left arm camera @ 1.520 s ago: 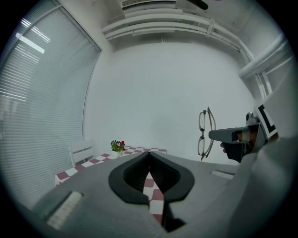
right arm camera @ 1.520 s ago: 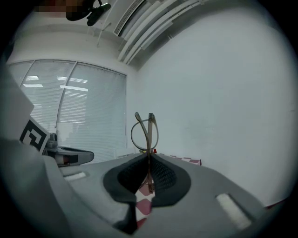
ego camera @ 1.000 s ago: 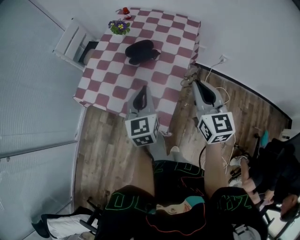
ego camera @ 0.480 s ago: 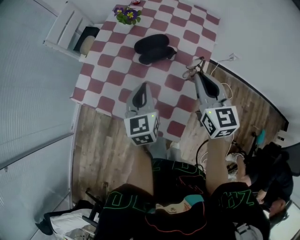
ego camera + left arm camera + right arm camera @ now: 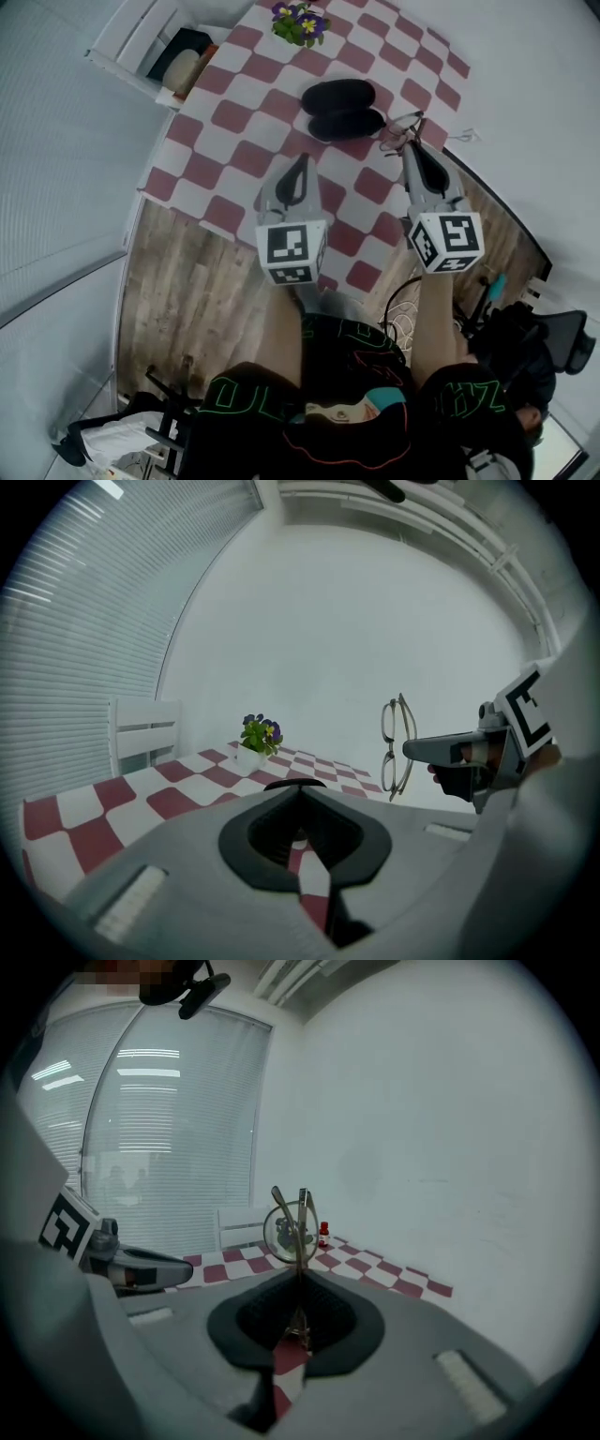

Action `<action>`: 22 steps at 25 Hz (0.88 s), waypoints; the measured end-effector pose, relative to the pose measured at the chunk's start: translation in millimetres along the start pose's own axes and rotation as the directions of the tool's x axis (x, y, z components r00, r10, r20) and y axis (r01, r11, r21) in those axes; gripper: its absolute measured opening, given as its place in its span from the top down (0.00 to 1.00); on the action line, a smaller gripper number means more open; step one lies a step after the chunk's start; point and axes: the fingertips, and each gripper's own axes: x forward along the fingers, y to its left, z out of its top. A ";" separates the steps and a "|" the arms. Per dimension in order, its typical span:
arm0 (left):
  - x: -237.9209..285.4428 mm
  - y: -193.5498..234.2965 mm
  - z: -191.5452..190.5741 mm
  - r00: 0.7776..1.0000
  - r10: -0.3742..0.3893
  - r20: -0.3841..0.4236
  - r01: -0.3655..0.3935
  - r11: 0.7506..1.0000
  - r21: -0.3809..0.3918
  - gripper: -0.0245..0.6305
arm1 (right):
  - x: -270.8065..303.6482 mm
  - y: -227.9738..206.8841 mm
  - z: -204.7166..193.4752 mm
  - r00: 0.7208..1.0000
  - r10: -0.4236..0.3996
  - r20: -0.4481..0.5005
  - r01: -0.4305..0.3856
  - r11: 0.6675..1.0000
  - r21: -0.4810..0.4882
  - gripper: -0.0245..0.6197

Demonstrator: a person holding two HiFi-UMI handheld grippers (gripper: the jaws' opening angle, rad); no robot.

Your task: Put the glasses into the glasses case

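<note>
A black glasses case (image 5: 342,109) lies open on the red-and-white checked table (image 5: 234,155). My right gripper (image 5: 410,146) hangs over the table's right edge, just right of the case, shut on thin metal-framed glasses (image 5: 397,126). In the right gripper view the glasses (image 5: 289,1226) stand upright from the closed jaws (image 5: 300,1275). My left gripper (image 5: 302,159) hovers over the cloth in front of the case with its jaws together and nothing in them. The left gripper view shows its jaws (image 5: 300,787) and, off to the right, the glasses (image 5: 396,747).
A pot of purple and yellow flowers (image 5: 300,21) stands at the table's far end, with a small red bottle (image 5: 323,1234) beyond it. A white chair (image 5: 141,42) sits at the table's left. Cables (image 5: 403,300) lie on the wooden floor at the right.
Both grippers have moved forward over the table, closer to the case. The right one still holds the glasses.
</note>
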 end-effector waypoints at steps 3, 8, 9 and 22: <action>8.5 7.2 9.7 1.000 -0.015 0.016 0.015 1.000 -0.007 0.95 | 12.5 5.8 7.2 1.000 0.003 -0.021 -0.004 0.999 -0.052 0.94; 21.4 13.6 11.9 1.000 -0.026 0.012 0.026 0.999 -0.022 0.95 | 31.7 14.4 17.0 0.998 0.031 -0.049 -0.039 0.985 -0.167 0.94; 24.2 13.4 12.4 1.000 -0.029 0.007 0.029 0.999 -0.018 0.95 | 34.4 13.8 19.3 0.998 0.036 -0.052 -0.045 0.980 -0.194 0.94; 53.0 9.3 18.2 0.999 0.027 -0.034 -0.025 0.998 0.050 0.95 | 81.2 14.8 16.1 0.972 0.182 -0.148 -0.231 0.858 -0.459 0.94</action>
